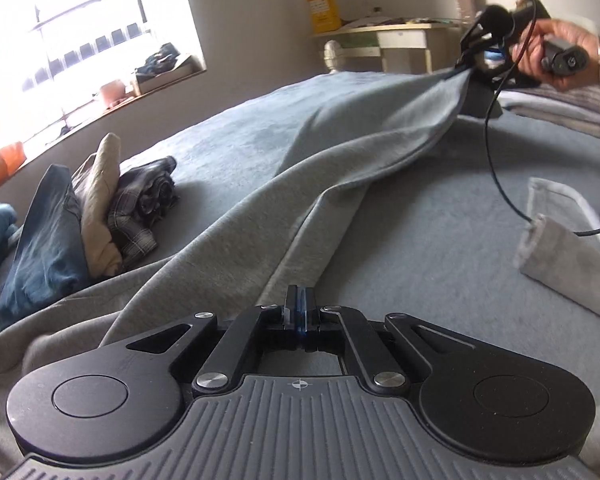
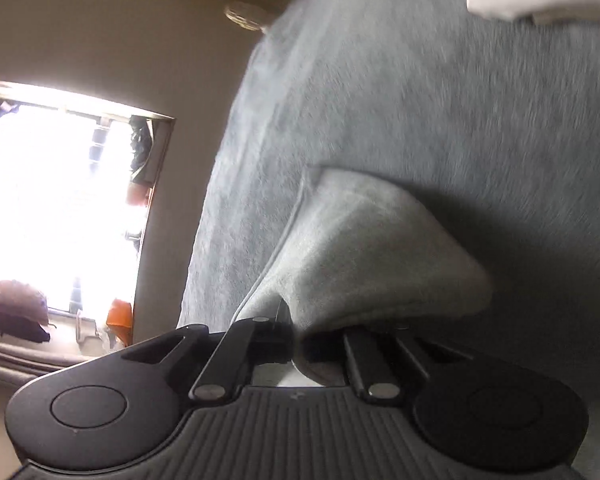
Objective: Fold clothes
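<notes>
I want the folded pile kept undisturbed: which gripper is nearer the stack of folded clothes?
Left. The left gripper is close beside the stack of folded clothes; the right gripper lifts the grey garment far across the bed.

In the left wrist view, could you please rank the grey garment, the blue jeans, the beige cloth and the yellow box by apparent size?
1. grey garment
2. blue jeans
3. beige cloth
4. yellow box, though it stands farthest away, so its true size is unsure.

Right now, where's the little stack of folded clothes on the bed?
In the left wrist view, the folded stack sits at the left on the grey bed cover, below the window and left of the grey garment.
</notes>
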